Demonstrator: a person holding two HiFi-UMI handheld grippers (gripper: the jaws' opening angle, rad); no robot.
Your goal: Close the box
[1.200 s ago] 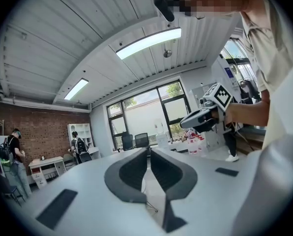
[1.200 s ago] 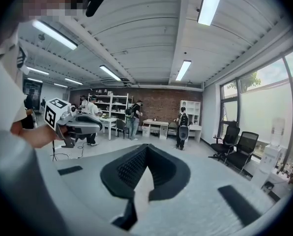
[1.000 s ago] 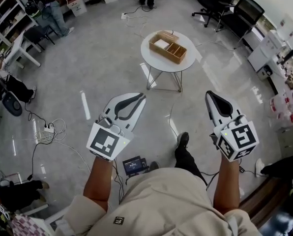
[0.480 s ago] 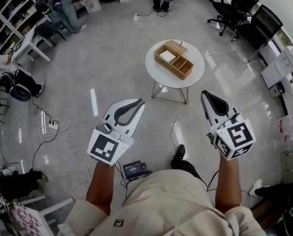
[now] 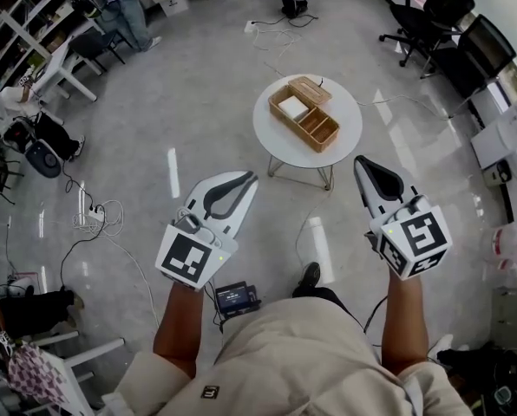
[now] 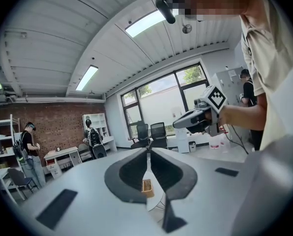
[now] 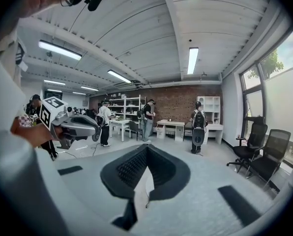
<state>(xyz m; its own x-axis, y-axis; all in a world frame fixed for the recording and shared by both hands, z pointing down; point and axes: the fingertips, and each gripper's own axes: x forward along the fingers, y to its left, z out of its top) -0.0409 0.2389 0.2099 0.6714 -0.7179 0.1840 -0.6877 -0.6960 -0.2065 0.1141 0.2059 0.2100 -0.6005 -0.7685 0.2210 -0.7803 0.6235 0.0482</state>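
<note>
Closer than a second ago, the round table (image 5: pixel 267 137) carrying the open wooden box (image 5: pixel 304 115) lies ahead of both grippers, still well apart, so closing has not begun. Left gripper (image 5: pixel 248 178) and right gripper (image 5: pixel 361 163) each hold their jaws pressed together on nothing. Only the left gripper view catches the box, low behind its jaws; the right gripper view misses it, showing people (image 7: pixel 148 113) at distant desks (image 7: pixel 168 127).

The left gripper (image 5: pixel 250 178) and right gripper (image 5: pixel 360 163) are white with dark jaw linings, each backed by a black-and-white marker cube (image 5: pixel 189 261). The person wears a beige short-sleeved shirt (image 5: pixel 302 354).
</note>
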